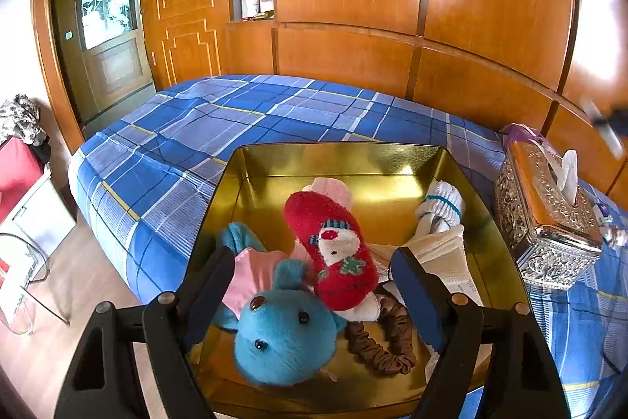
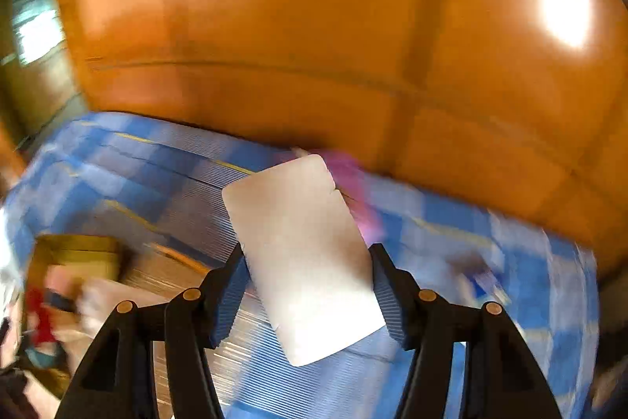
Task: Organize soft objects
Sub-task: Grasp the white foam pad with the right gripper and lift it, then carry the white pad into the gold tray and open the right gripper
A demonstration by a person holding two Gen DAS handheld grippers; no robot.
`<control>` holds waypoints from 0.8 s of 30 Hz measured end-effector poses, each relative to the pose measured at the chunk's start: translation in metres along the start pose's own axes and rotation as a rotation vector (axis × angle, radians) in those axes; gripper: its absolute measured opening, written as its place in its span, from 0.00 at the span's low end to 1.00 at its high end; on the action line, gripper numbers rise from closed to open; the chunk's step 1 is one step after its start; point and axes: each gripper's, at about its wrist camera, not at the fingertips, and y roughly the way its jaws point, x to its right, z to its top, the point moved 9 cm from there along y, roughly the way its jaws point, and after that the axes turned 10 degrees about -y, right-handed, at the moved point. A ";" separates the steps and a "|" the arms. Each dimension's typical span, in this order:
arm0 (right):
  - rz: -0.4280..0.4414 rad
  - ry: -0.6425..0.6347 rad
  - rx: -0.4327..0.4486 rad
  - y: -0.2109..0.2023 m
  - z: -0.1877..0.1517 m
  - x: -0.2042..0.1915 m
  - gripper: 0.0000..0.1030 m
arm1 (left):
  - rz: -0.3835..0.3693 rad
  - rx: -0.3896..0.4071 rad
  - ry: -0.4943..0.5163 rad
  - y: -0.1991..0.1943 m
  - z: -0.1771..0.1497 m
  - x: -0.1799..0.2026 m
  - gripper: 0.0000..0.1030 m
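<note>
Gold tin [image 1: 251, 179] sits open on the bed, holding the soft items. Blue plush toy [image 1: 286, 336] lies at its near edge, facing up. Red snowman sock [image 1: 337, 246] rests against it, tilted. White socks [image 1: 439, 207] lie along the right wall; brown scrunchie [image 1: 388, 344] lies on the tin floor.
</note>
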 end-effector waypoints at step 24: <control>0.181 -0.518 0.068 0.027 -0.066 -0.349 0.66 | 0.192 0.096 -0.234 -0.001 0.037 -0.112 0.82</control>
